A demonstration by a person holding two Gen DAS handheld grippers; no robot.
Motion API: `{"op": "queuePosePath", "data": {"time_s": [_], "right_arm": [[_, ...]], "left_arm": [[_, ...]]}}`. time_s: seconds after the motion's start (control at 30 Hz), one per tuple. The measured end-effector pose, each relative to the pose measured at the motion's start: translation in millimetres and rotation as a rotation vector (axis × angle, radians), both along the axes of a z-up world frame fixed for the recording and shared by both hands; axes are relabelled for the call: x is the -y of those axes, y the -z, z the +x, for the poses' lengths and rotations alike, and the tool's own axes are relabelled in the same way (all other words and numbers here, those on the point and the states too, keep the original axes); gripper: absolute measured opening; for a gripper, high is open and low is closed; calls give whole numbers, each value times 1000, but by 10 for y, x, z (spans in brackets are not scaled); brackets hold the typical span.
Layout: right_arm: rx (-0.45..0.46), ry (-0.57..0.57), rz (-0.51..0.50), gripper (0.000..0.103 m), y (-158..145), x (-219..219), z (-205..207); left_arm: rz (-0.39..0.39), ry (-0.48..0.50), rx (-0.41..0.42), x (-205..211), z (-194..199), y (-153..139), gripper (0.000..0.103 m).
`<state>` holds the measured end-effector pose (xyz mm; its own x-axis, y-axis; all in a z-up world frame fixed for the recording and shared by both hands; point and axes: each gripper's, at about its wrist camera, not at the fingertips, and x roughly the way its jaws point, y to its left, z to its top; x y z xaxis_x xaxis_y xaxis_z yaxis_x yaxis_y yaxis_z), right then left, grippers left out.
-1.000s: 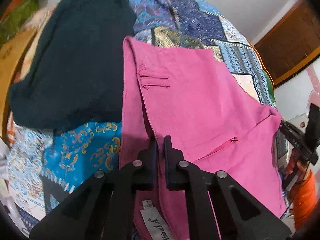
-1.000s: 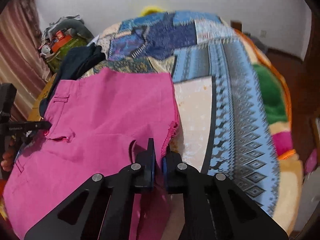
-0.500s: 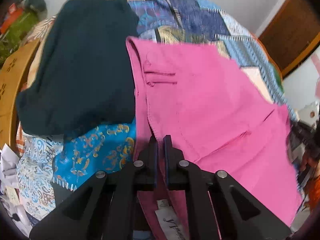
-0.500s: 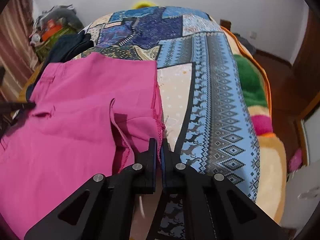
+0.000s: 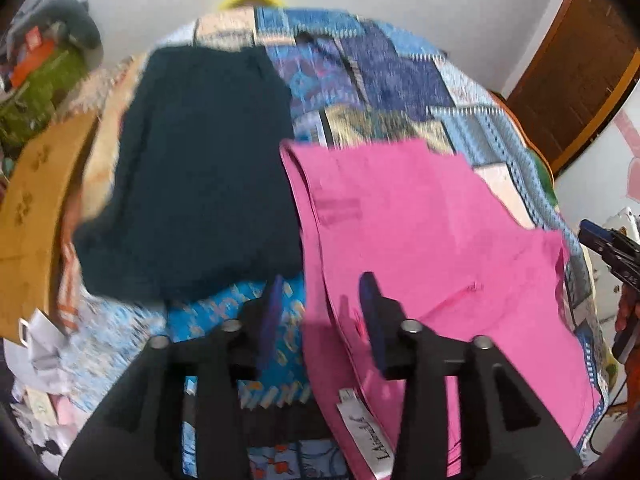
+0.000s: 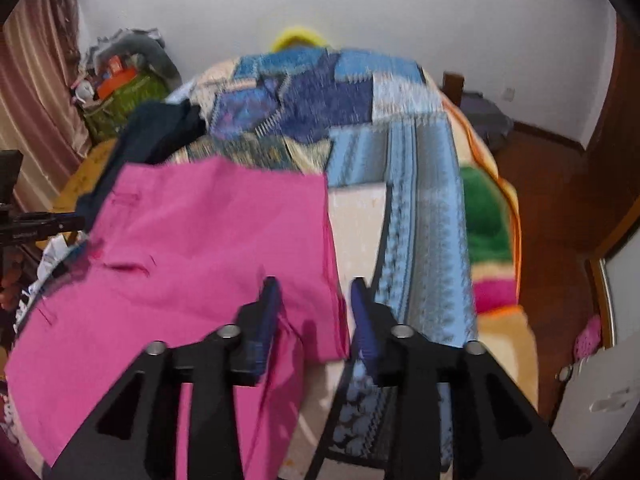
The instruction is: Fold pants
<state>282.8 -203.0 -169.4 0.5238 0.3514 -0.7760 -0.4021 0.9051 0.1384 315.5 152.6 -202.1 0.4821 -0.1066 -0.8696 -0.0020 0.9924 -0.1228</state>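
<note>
One pair of pink pants (image 5: 420, 248) lies spread flat on the bed, over a patchwork quilt (image 6: 424, 200) in blues and creams. Its white label (image 5: 368, 436) shows at the near edge in the left wrist view. The left claw (image 5: 320, 300) is wide open and holds nothing; its right finger hangs over the pink cloth and its left finger over the blue quilt just beside the pants' edge. Whether either finger touches the cloth cannot be told through the blur. The right claw (image 6: 312, 304) is spread wide too, empty, straddling the pants' right-hand edge, one finger above pink cloth and the other above the quilt. A dark garment (image 5: 200, 168) lies just beside the pants, touching their left edge. A yellow object (image 6: 298, 38) peeks over the far end of the bed.
</note>
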Motion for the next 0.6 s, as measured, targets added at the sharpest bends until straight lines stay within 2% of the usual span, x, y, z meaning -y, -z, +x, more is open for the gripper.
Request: {"op": "queuePosePath", "data": {"time_s": [0.13, 0.3, 0.43, 0.6], "right_arm": [[50, -22, 16, 49, -178, -139, 135], [42, -65, 13, 50, -191, -339, 455], [15, -91, -19, 50, -69, -458, 720], [-79, -112, -83, 50, 244, -627, 1119]], "left_arm": [[-9, -33, 27, -87, 196, -133, 47], [-8, -50, 25, -139, 512, -138, 48], [-31, -59, 0, -140, 766, -1, 48], [-36, -56, -36, -103, 1014, 234, 48]]}}
